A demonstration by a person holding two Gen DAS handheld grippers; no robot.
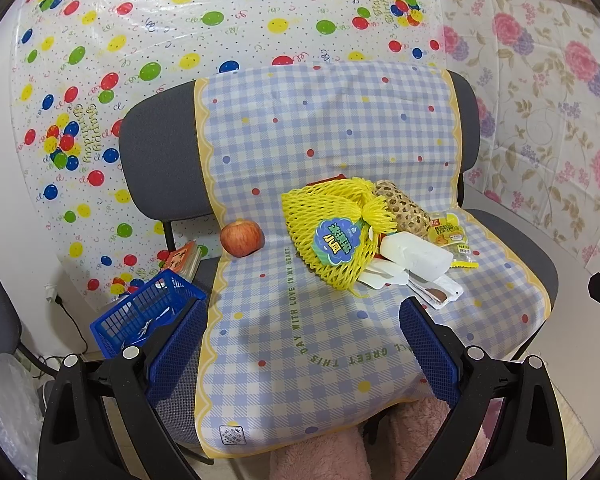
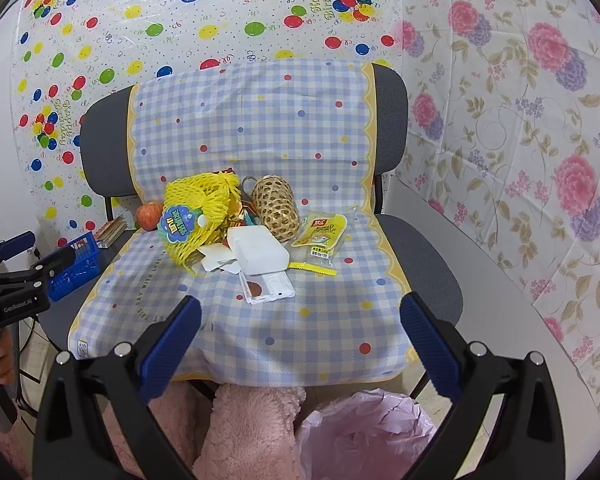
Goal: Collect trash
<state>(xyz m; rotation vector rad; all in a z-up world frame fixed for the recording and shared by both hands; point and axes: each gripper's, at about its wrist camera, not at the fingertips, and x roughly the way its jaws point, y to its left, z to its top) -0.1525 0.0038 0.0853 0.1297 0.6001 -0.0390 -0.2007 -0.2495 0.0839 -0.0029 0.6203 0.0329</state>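
You see a yellow net bag (image 1: 332, 232), a red apple (image 1: 242, 237), and a blue-and-white checked chair cover (image 1: 324, 128) dotted red, yellow, blue.

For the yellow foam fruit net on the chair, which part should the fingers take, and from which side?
I would grip the yellow foam fruit net at its gathered, tufted top, where the mesh bunches into a narrow neck that fits between the fingers. Come from above and the front with the right gripper, now open. The net's right edge lies against the white foam box and paper scraps.

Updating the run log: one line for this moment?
left gripper: open, empty | right gripper: open, empty | trash pile: on chair, untouched | bin bag: below seat
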